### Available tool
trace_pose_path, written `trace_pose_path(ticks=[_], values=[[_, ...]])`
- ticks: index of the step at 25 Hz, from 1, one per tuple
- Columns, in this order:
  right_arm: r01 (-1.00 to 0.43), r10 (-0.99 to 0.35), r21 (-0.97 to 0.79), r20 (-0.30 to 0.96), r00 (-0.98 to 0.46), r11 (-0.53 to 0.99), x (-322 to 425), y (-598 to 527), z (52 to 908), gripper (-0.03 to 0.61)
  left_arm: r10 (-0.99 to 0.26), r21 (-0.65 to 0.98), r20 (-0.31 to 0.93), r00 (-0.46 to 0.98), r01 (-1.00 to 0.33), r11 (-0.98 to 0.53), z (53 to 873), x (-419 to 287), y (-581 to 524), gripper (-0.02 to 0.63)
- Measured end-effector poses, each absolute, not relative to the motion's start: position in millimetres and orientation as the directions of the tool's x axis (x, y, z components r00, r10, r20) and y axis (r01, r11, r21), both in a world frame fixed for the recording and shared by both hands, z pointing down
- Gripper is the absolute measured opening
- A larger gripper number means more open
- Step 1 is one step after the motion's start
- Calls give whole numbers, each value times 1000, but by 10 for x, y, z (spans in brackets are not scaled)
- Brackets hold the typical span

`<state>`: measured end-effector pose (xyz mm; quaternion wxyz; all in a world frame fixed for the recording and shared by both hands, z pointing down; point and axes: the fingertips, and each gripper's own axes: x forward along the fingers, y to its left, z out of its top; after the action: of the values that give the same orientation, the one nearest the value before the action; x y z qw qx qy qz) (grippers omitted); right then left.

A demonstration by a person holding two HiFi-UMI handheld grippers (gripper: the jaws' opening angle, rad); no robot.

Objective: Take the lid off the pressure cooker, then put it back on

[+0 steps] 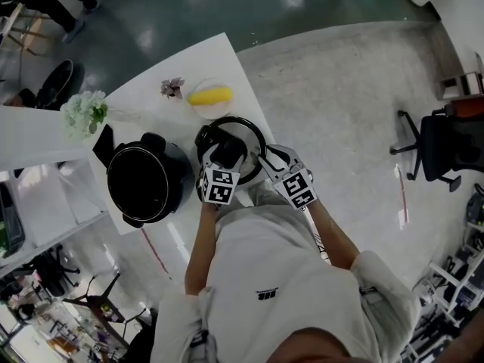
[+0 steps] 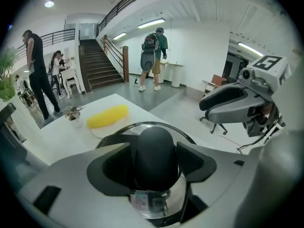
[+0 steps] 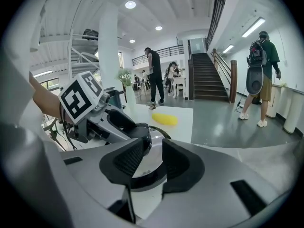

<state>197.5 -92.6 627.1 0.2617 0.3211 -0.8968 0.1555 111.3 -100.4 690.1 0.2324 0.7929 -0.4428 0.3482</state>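
Fingers (image 2: 195, 158) of the left gripper (image 2: 156, 151) stand apart on either side of the lid's black knob (image 2: 154, 139). The knob fills most of the gap between them. The pads sit close to its sides, with a dark sliver showing on the left, and no firm clamp can be seen. The right gripper (image 3: 152, 158) also has its fingers apart, and nothing is caught between them. Through their gap show the shiny top and dark rim of the lid (image 1: 242, 131), just past the tips. From the head view both grippers reach in from the near side, the left one over the knob and the right one at the lid's near right edge. The lid lies flat on the white table (image 1: 204, 63) with its knob up. It is off the cooker and just beside the open pressure cooker pot (image 1: 144, 184), on the pot's right. Beyond the lid a yellow object (image 1: 210, 95) rests on a small plate (image 1: 206, 110), with a little dried sprig (image 1: 172, 88) next to it. A bunch of pale flowers (image 1: 83, 112) stands farther left. Off the table to the right is a black office chair (image 1: 439, 146). Far back in the left gripper view, a staircase (image 2: 97, 65) climbs the hall and a person with a backpack (image 2: 153, 56) stands at a counter.
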Motion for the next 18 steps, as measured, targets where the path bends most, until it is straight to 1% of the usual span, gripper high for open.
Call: trace_pose_path(ticks=[12,18], values=[[-658,-482,-125,584,-654,742,2022,-971,6359,129,-478,70,807,348,-859,-507,7128,1156,-1016,314],[-659,-483,-125,583,-654,741,2011,-982,6363,129,-467,84,806,365,-850,-520,7136,1182,-1018,288]])
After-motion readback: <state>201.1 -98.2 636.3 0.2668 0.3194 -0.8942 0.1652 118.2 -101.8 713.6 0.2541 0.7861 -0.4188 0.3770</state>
